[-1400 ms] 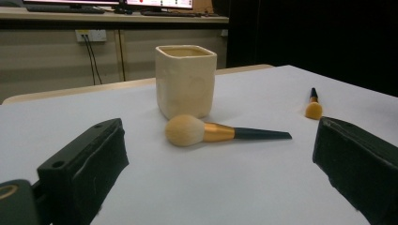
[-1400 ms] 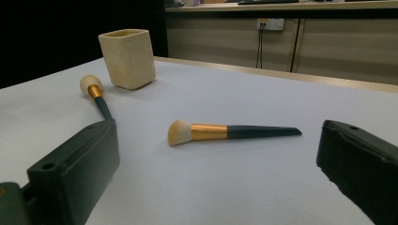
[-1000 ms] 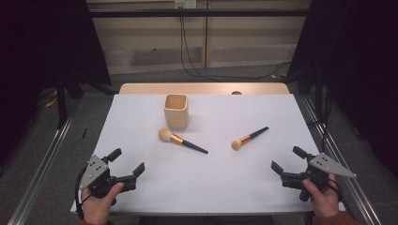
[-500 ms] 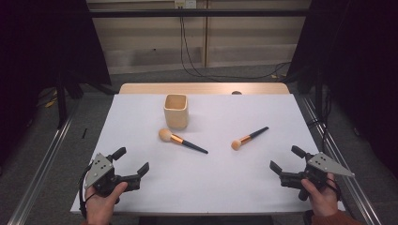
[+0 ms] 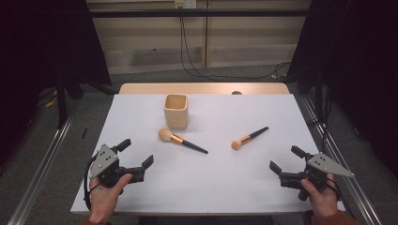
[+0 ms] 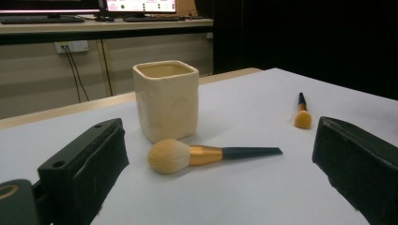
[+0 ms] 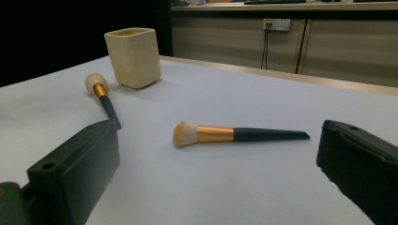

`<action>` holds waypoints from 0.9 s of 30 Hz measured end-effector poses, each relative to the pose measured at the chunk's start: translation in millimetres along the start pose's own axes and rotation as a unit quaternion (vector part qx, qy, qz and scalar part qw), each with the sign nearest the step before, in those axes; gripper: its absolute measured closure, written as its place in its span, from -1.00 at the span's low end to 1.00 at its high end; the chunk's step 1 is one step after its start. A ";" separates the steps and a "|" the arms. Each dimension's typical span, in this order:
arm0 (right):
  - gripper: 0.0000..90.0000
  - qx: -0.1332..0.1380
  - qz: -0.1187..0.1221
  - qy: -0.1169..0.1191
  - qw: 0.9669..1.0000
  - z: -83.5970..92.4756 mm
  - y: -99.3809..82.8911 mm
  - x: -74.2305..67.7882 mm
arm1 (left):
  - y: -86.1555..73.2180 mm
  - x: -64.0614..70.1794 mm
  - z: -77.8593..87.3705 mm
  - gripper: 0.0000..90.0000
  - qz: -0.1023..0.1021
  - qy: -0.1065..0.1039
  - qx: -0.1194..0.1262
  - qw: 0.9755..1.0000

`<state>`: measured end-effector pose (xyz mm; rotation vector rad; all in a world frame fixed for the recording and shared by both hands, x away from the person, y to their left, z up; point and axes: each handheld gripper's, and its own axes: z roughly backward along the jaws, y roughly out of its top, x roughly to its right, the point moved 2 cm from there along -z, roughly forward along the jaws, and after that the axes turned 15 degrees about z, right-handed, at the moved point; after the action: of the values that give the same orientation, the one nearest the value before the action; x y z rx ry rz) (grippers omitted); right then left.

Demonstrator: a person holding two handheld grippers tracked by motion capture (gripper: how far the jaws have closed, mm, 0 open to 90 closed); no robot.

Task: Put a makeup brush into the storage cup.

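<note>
Both brushes (image 5: pixel 182 141) (image 5: pixel 249 138) lie mid-table (image 5: pixel 216 187), apart.

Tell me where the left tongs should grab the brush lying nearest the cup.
Probably grip the larger brush on its dark handle just behind the gold ferrule, coming straight down with the left tongs, whose jaws already stand open. It lies flat on the table, bristle head towards the cup, so the jaws should straddle the handle crosswise; the soft head would squash and slip.
</note>
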<state>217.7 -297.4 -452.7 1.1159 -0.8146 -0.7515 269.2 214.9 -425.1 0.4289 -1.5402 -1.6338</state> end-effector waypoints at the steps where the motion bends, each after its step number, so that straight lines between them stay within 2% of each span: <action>1: -1.00 0.000 -0.001 0.000 1.000 -0.2 0.1 0.0 | 1.1 0.2 -1.8 -0.93 -0.005 -0.001 -0.003 1.000; 9: -1.00 -0.002 -0.002 0.001 1.000 -1.2 -1.2 1.7 | 8.6 4.8 -18.4 -0.93 -0.016 -0.010 -0.010 1.000; 14: -1.00 -0.002 -0.002 0.003 1.000 -2.4 -1.7 2.4 | 10.9 6.1 -29.5 -0.93 -0.016 -0.018 -0.016 1.000; 21: -1.00 -0.002 -0.002 0.001 1.000 -1.0 -1.2 1.4 | 18.0 4.2 -43.3 -0.92 -0.018 -0.027 -0.013 0.999; 27: -1.00 -0.003 -0.002 0.001 1.000 -1.0 -1.6 2.0 | 18.8 3.2 -57.1 -0.92 -0.018 -0.035 -0.024 0.999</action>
<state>219.4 -299.0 -454.1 1.1134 -0.8090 -0.7560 315.2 176.9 -417.4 0.3793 -1.5487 -1.7266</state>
